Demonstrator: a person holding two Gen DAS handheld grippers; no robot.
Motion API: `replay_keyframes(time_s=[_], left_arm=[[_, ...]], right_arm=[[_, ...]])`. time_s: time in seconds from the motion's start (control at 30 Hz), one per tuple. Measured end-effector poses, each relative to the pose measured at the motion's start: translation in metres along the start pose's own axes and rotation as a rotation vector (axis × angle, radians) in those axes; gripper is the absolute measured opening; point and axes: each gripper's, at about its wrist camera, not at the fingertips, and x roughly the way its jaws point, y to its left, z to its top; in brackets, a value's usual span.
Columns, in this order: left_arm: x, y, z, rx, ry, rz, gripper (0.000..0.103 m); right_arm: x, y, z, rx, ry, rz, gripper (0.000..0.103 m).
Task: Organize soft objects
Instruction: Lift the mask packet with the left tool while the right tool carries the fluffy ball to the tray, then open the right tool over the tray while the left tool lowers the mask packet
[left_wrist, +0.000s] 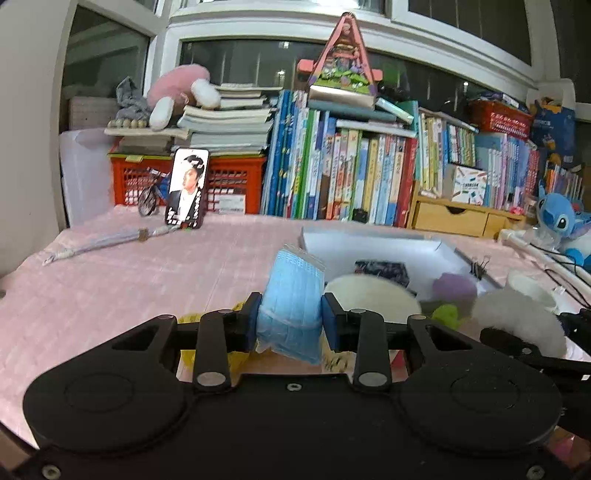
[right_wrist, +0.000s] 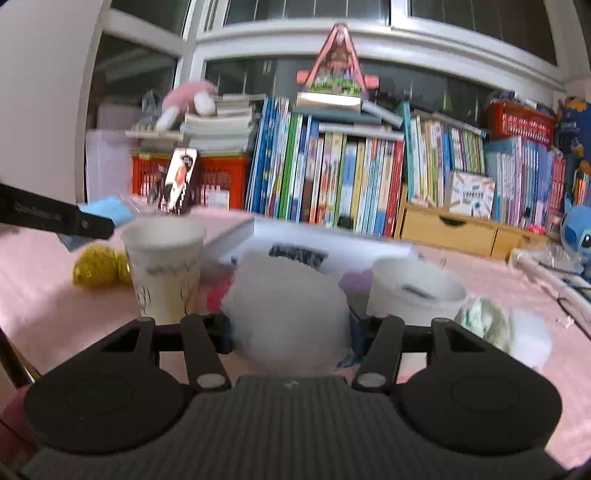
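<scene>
Masks: one blue mask pack is clamped upright in the left gripper, long axis vertical, lifted clear of the pink tablecloth. One white fluffy ball is squeezed between the jaws of the right gripper. White box lies ahead, nearer the right gripper. Two paper cups are counted.
</scene>
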Motion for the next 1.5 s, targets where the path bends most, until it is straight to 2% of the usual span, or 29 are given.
replay_keyframes(time_s=[0.33, 0.47, 0.6, 0.83, 1.03, 1.3, 1.5], left_arm=[[0.006, -0.027, 0.061, 0.036, -0.033, -0.125, 0.032], [0.018, -0.042, 0.089, 0.051, -0.025, -0.168, 0.032], [0.041, -0.056, 0.112, 0.056, 0.018, -0.205, 0.032], [0.103, -0.072, 0.138, 0.027, 0.168, -0.225, 0.032], [0.157, -0.082, 0.151, 0.019, 0.267, -0.199, 0.032], [0.232, -0.095, 0.15, -0.007, 0.432, -0.182, 0.032], [0.274, -0.099, 0.139, -0.04, 0.511, -0.166, 0.033]], right_arm=[[-0.012, -0.034, 0.046, 0.043, -0.11, -0.013, 0.06], [-0.006, -0.062, 0.069, 0.068, -0.11, -0.016, 0.06], [0.007, -0.084, 0.084, 0.075, -0.085, -0.016, 0.06], [0.049, -0.117, 0.106, 0.124, 0.027, 0.031, 0.061], [0.092, -0.13, 0.12, 0.151, 0.16, 0.079, 0.061], [0.162, -0.13, 0.126, 0.151, 0.361, 0.128, 0.061], [0.206, -0.133, 0.116, 0.164, 0.484, 0.098, 0.059]])
